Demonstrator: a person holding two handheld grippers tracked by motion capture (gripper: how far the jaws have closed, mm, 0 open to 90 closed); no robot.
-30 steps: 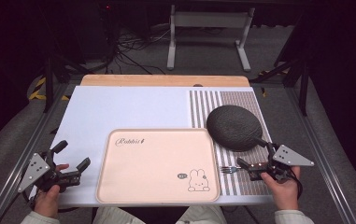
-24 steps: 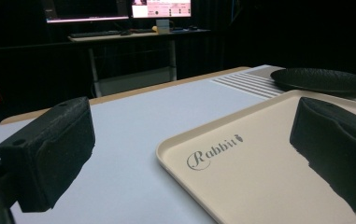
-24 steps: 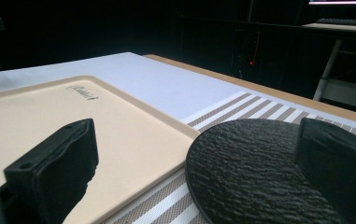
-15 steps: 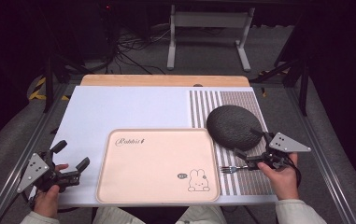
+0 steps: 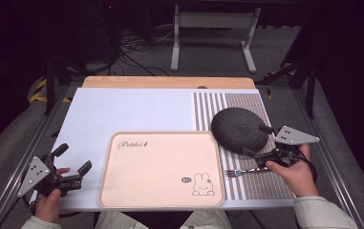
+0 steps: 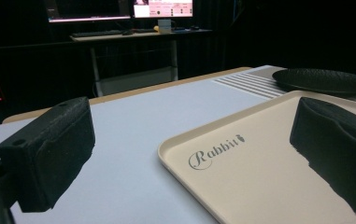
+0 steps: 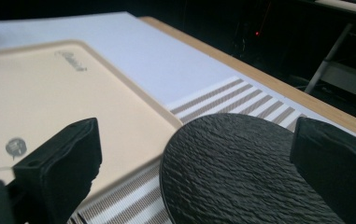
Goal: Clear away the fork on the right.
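Right gripper (image 5: 257,141), jaws wide, at the dark plate's (image 5: 239,130) 4 o'clock edge; fork (image 5: 246,171) just below. Left gripper (image 5: 72,161), jaws wide, well off the tray's (image 5: 122,191) 9 o'clock edge.

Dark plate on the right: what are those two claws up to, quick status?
Right claw open, jaws either side of the dark plate, not closed. Left claw open, idle beside the tray. Fork close by the right hand.
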